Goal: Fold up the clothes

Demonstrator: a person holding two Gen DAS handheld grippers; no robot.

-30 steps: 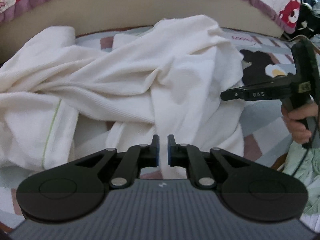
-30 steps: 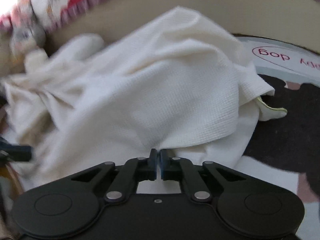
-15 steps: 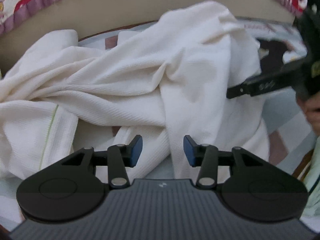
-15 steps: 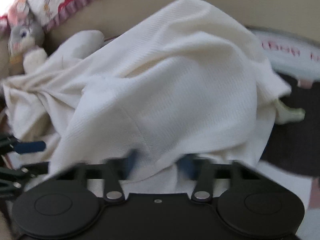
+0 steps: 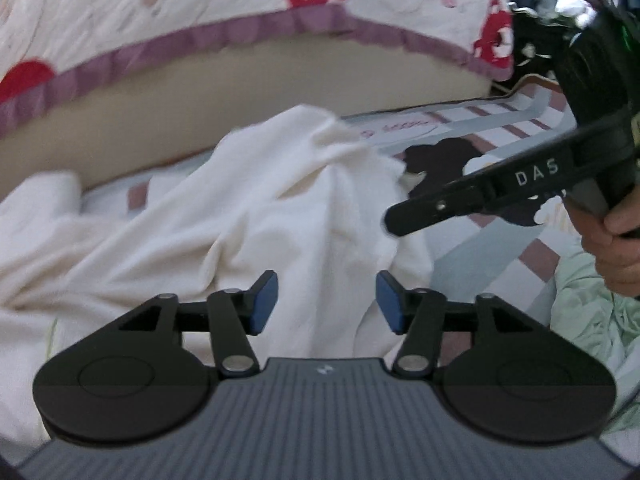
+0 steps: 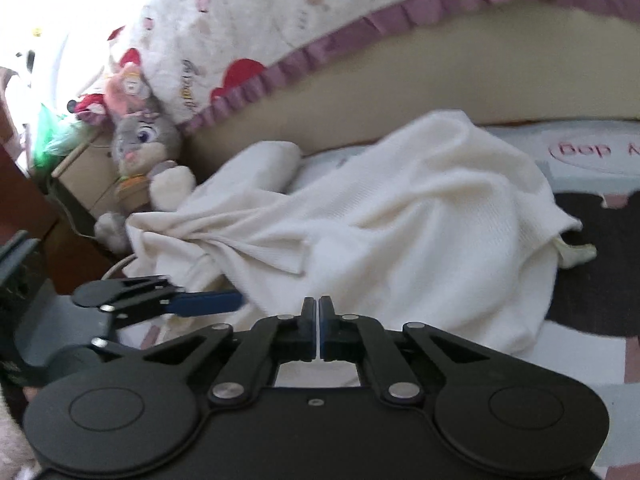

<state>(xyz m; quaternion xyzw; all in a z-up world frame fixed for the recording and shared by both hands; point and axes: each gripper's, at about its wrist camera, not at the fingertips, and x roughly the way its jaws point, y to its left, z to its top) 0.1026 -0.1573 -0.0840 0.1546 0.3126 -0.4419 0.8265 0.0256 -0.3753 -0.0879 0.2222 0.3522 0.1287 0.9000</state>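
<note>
So the cream garment (image 5: 248, 216) is lying in a rumpled heap on the patterned mat (image 5: 472, 248), right in front of both grippers. The left gripper (image 5: 326, 304) has its blue pads (image 5: 262, 300) spread apart and the jaws are opening. A ridge of the cloth runs ahead of and below the gap, but the pads aren't pressing on it. From the right wrist view, the right gripper (image 6: 319, 330) has its jaws pressed together. I can't make out any cloth pinched in there; the heap sits just ahead of its tips and off to the right. The right gripper's closed tip sits just above the fabric's right edge in the left view, with the person's hand (image 5: 616, 252) gripping its handle. There's a plush bunny (image 6: 140, 148) beyond the garment, to the left of the right gripper.
</note>
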